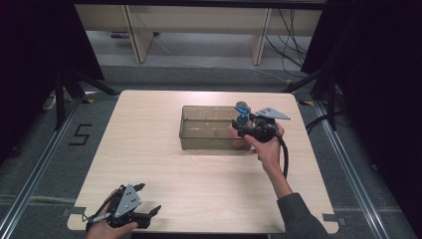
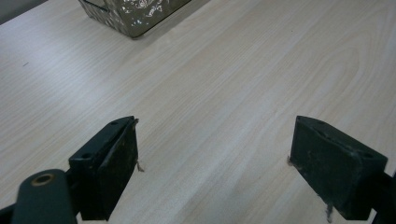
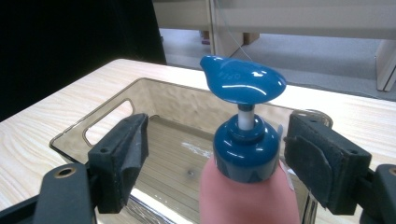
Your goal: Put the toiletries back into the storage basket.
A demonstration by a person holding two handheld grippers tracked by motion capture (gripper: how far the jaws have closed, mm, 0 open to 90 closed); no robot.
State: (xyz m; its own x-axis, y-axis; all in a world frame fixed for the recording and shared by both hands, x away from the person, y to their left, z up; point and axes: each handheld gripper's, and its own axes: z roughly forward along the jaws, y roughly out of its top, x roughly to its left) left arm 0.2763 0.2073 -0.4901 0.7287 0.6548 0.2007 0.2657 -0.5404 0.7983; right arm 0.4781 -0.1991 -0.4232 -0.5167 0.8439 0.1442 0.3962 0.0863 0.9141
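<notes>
The pump bottle [image 3: 247,154], pink with a blue pump head, stands upright at the right end of the clear bin [image 1: 191,142], which sits right of the table's [image 1: 149,164] centre. The right gripper [image 3: 215,154] has its jaws spread on either side of the blue collar, apparently clear of it, so this looks like the release. Next it needs to back away without tipping the bottle. The left gripper [image 2: 215,163] rests wide open and empty at the near left corner.
</notes>
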